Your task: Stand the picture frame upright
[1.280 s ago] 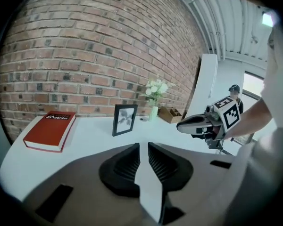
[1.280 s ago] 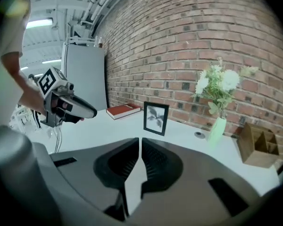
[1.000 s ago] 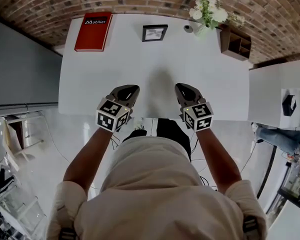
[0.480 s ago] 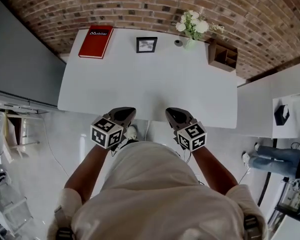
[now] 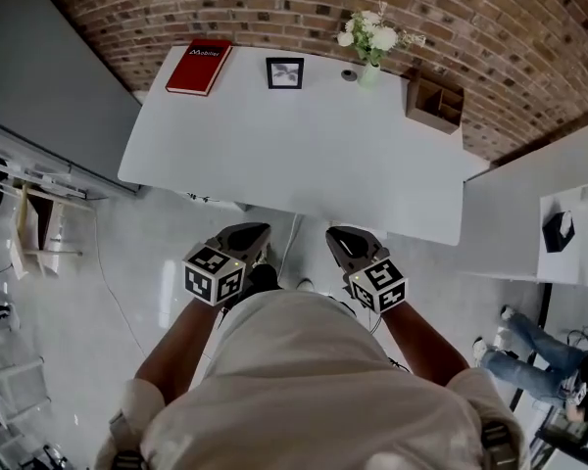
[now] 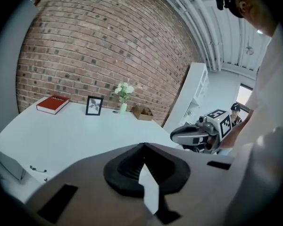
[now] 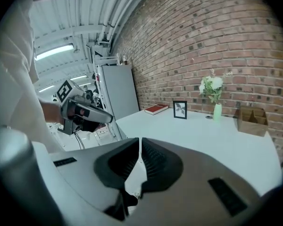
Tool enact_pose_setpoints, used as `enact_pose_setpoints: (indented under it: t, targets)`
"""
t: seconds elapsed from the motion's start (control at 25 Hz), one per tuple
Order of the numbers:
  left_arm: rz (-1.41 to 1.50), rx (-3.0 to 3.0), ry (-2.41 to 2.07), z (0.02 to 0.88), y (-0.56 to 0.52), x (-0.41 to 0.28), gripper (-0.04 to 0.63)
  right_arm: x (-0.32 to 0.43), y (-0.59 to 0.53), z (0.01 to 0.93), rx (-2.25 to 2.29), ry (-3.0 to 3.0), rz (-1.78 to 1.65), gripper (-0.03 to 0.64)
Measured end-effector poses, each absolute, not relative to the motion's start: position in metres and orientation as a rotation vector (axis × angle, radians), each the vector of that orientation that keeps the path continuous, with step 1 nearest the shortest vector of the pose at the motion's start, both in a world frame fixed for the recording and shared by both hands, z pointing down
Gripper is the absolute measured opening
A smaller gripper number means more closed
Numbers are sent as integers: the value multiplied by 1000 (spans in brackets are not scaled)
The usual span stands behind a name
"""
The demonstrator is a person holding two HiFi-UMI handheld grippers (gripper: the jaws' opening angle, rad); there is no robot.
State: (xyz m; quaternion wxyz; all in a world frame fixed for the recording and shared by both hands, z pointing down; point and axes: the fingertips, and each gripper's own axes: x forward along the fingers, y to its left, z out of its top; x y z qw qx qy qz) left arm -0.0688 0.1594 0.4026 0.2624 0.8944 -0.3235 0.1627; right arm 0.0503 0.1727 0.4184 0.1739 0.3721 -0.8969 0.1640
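A staged office corner inside a lab or studio is suggested. A white rectangular surface [image 5: 304, 155] is set against a red brick wall [image 5: 274, 8] and dressed with a red hardcover book [image 5: 200, 66], a small black picture frame [image 5: 285, 72] and a pale vase of white flowers [image 5: 370, 45]. Exposed white ceiling pipes [image 7: 108, 4], a strip light [image 7: 54, 52] and a tall grey cabinet [image 7: 117, 91] are seen beyond.

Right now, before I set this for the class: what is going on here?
A person holds a two-jaw gripper in each hand, close to the body and short of the near edge of the white table. The left gripper and the right gripper are both shut, with nothing between the jaws. The picture frame stands upright at the table's far side, between a red book and a vase of flowers, with neither gripper near it.
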Motion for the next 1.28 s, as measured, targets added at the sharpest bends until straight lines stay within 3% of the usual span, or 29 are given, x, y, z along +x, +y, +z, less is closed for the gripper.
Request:
enact_pose_setpoints:
  t: [0.36,1.28]
  targets:
    - [436,2410,-923,402,215,-50,-5,69,225,413,1007,-2575,442,23]
    - [419,2403,-973,409,236,-47,-5,90,244,405,1094,-2608,354,6]
